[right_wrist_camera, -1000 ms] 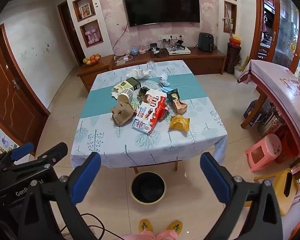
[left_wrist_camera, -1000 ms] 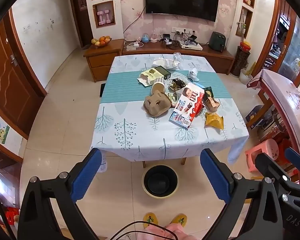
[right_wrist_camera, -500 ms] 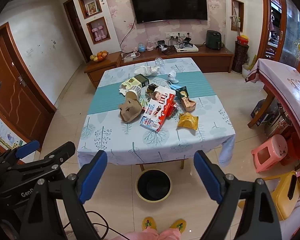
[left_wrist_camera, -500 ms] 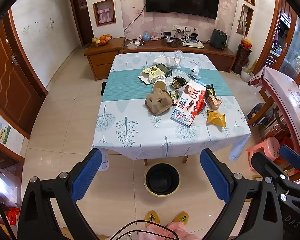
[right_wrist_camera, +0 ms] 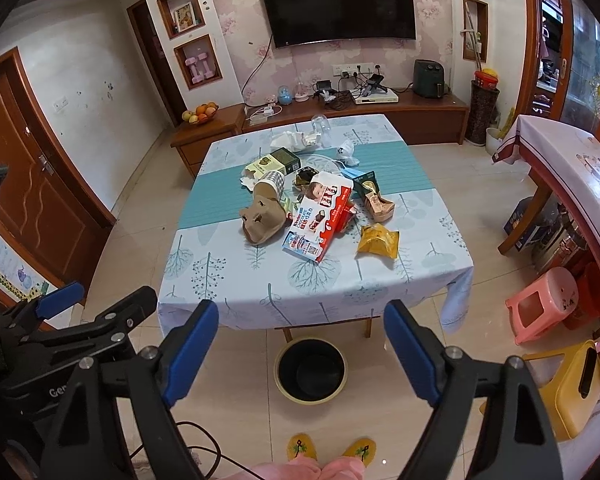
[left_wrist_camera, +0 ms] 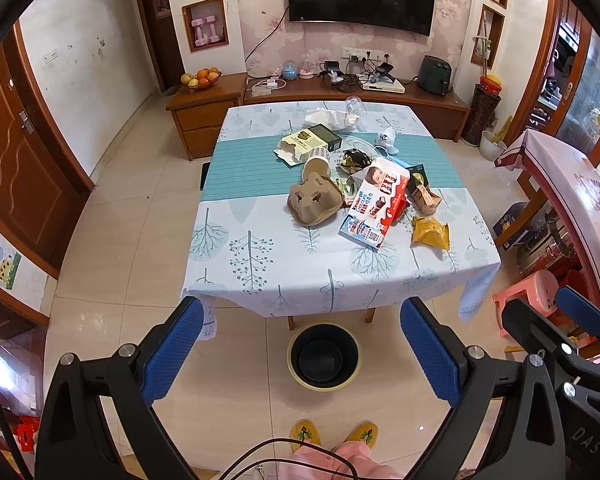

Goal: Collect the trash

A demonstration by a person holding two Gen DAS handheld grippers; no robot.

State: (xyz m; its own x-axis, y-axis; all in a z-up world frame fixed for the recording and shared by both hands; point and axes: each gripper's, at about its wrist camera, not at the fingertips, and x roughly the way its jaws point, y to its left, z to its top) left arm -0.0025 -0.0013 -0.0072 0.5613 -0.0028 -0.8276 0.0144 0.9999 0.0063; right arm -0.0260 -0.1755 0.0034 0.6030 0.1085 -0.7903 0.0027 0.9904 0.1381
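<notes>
A pile of trash lies mid-table: a brown cardboard cup holder (left_wrist_camera: 314,204) (right_wrist_camera: 262,220), a red-white Kinder box (left_wrist_camera: 374,208) (right_wrist_camera: 320,216), a yellow snack bag (left_wrist_camera: 430,232) (right_wrist_camera: 378,240), a paper cup (left_wrist_camera: 318,162), and a green-yellow box (left_wrist_camera: 310,140). A black bin with a yellow rim (left_wrist_camera: 324,356) (right_wrist_camera: 311,370) stands on the floor under the table's near edge. My left gripper (left_wrist_camera: 300,348) and right gripper (right_wrist_camera: 302,348) are open and empty, well short of the table (left_wrist_camera: 260,272).
A pink stool (right_wrist_camera: 540,304) and a yellow stool (right_wrist_camera: 568,392) stand at the right, beside a second table (right_wrist_camera: 572,168). A TV cabinet (left_wrist_camera: 340,92) runs along the far wall. The person's yellow slippers (left_wrist_camera: 332,436) show at the bottom.
Both grippers have moved slightly closer to the table. The right gripper's jaws have narrowed a little but stay open.
</notes>
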